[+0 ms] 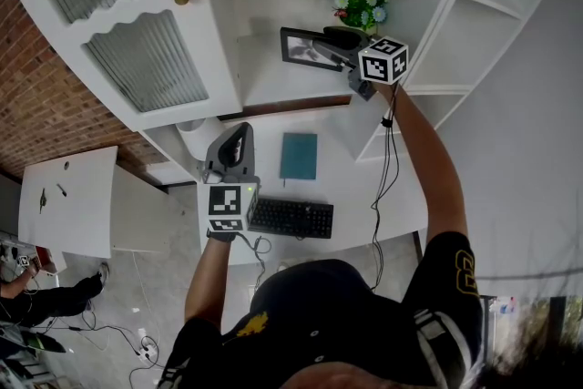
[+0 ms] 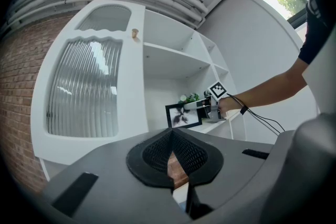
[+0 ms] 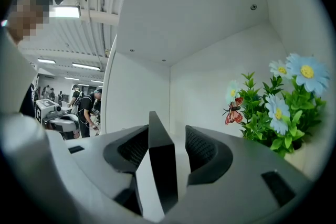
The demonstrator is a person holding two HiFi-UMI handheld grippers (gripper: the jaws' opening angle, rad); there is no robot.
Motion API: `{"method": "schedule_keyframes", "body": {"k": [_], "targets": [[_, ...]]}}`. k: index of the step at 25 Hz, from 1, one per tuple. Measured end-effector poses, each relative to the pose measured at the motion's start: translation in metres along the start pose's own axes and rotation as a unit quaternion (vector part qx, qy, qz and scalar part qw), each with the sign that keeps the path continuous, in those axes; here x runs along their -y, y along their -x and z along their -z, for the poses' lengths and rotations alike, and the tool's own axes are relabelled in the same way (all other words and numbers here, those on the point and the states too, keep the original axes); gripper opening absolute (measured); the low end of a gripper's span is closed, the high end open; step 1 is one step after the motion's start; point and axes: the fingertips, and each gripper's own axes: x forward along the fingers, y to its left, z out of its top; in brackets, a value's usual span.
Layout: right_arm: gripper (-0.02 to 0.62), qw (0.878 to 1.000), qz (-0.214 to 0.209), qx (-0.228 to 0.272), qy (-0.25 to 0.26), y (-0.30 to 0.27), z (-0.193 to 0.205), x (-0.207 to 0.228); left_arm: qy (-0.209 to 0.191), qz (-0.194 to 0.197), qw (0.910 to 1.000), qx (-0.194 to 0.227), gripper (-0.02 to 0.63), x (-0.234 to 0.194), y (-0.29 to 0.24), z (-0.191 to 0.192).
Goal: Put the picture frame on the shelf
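Note:
The black picture frame (image 1: 305, 48) stands upright on the white shelf (image 1: 273, 91), its photo facing out in the left gripper view (image 2: 184, 115). My right gripper (image 1: 326, 45) reaches level into the shelf bay and is open. The frame's edge (image 3: 160, 165) stands between its jaws, close to the left pad (image 3: 128, 149), with a clear gap to the right pad (image 3: 202, 149). My left gripper (image 1: 243, 132) hangs above the desk with its jaws together (image 2: 172, 136) and holds nothing.
A pot of blue and white artificial flowers (image 1: 360, 11) stands just right of the frame, also seen close by (image 3: 278, 107). A cabinet door with ribbed glass (image 1: 137, 32) hangs open at left. On the desk lie a keyboard (image 1: 291, 217) and a teal book (image 1: 299, 156).

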Motion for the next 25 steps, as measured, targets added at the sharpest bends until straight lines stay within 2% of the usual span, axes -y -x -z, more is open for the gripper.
{"method": "schedule_keyframes", "body": {"k": [25], "targets": [[0.196, 1.000, 0.023, 0.007, 0.003, 0.0080, -0.0049, 0.0033, 0.005, 0.001, 1.0000, 0.008, 0.017, -0.0018, 0.0056, -0.0002]]}}
